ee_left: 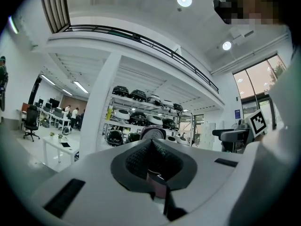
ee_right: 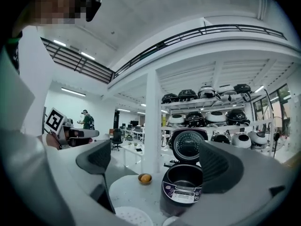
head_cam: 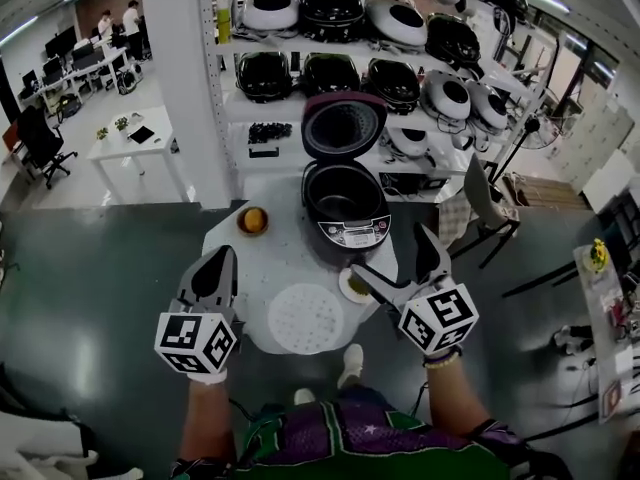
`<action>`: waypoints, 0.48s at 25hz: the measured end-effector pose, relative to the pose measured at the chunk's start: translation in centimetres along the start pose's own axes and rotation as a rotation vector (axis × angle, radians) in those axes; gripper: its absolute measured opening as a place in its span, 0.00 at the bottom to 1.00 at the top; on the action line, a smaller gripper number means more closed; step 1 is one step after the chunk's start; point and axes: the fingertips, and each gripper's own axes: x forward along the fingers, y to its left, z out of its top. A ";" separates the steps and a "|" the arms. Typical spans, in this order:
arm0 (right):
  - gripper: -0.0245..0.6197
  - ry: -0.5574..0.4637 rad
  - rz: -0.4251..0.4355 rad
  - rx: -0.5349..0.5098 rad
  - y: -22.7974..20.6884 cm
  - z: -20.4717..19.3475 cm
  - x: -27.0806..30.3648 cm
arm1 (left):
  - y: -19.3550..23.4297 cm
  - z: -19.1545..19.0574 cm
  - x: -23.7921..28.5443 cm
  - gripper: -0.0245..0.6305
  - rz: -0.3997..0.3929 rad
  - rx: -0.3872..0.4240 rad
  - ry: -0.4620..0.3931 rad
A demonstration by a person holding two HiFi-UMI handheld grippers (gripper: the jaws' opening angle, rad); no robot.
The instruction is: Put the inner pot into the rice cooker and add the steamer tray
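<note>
A black rice cooker point(head_cam: 345, 213) stands on the round white table point(head_cam: 250, 268) with its lid point(head_cam: 343, 125) raised, and a dark inner pot point(ee_right: 185, 174) sits in its well. The white perforated steamer tray point(head_cam: 305, 318) lies flat at the table's near edge. My right gripper point(head_cam: 393, 253) hangs open just in front of the cooker, with nothing between its fingers; its own view looks past the jaws at the cooker point(ee_right: 183, 187) and the tray point(ee_right: 133, 216). My left gripper point(head_cam: 222, 256) is shut and empty, left of the tray, and points at the raised lid point(ee_left: 151, 133).
A small bowl holding something orange point(head_cam: 252, 220) sits at the table's far left, and a small dish point(head_cam: 352, 286) lies beside the cooker's front. Shelves with several rice cookers point(head_cam: 330, 28) stand behind the table. A chair point(head_cam: 490, 203) stands to the right.
</note>
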 end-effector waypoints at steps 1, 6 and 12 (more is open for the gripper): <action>0.94 0.013 0.007 0.007 0.2 -0.6 0.1 | -0.2 -0.2 -0.1 0.07 -0.005 0.004 0.002; 0.95 0.104 0.024 0.036 0.7 -4.9 0.9 | -0.5 -1.5 -0.9 0.07 -0.013 0.013 0.007; 0.95 0.232 0.039 0.112 1.3 -11.9 1.9 | -0.3 -4.5 -1.5 0.07 -0.005 0.000 0.044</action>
